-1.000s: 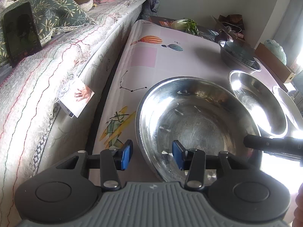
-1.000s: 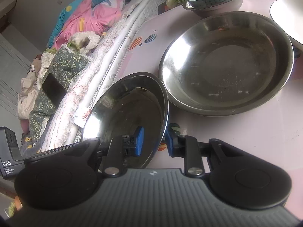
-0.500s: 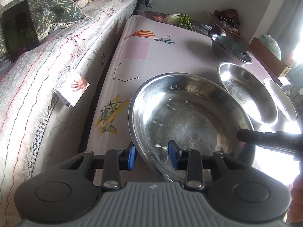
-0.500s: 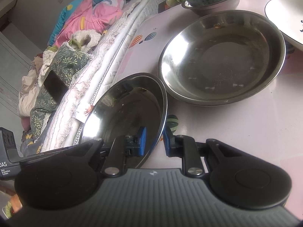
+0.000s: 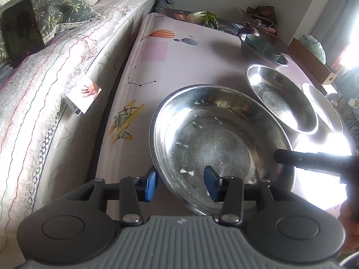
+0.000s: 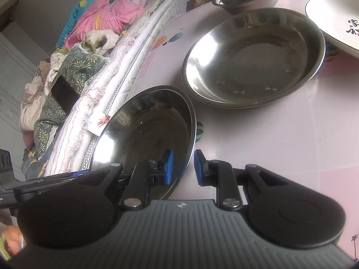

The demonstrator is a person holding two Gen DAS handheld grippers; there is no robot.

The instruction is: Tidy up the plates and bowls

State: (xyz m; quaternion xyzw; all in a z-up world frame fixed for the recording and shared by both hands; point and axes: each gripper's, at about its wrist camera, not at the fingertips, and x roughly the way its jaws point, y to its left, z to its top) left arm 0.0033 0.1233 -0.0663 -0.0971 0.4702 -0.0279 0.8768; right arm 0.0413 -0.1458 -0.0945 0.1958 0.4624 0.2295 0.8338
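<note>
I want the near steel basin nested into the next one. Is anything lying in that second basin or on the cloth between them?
Nothing visible: the second steel basin is empty, and the pink tablecloth between it and the near steel basin is bare.

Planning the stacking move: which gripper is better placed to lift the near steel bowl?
Probably right: the right gripper closely brackets the rim of the near steel bowl; the left gripper gapes wide across it.
</note>
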